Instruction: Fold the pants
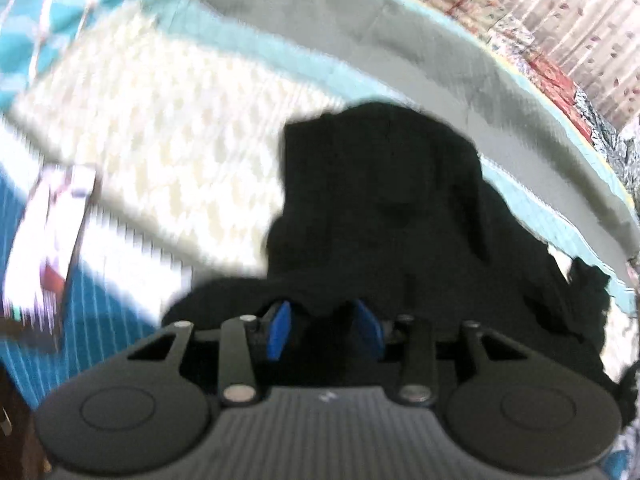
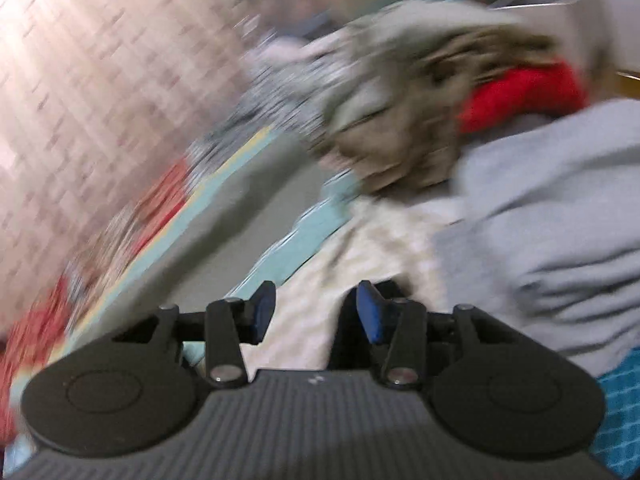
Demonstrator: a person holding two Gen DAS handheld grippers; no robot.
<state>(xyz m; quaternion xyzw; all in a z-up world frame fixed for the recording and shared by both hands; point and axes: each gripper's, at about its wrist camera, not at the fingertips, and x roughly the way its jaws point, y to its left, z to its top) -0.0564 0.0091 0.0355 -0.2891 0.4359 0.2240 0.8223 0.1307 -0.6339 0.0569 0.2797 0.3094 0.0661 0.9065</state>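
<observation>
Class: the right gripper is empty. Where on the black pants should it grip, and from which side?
Judging by the left wrist view, the black pants trail right from the left gripper. The right gripper should probably pinch that loose right-hand edge, approaching from the right.

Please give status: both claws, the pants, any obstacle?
Left claw on black pants, grip unclear. Right claw open, empty. Grey clothes piled beside it.
</observation>
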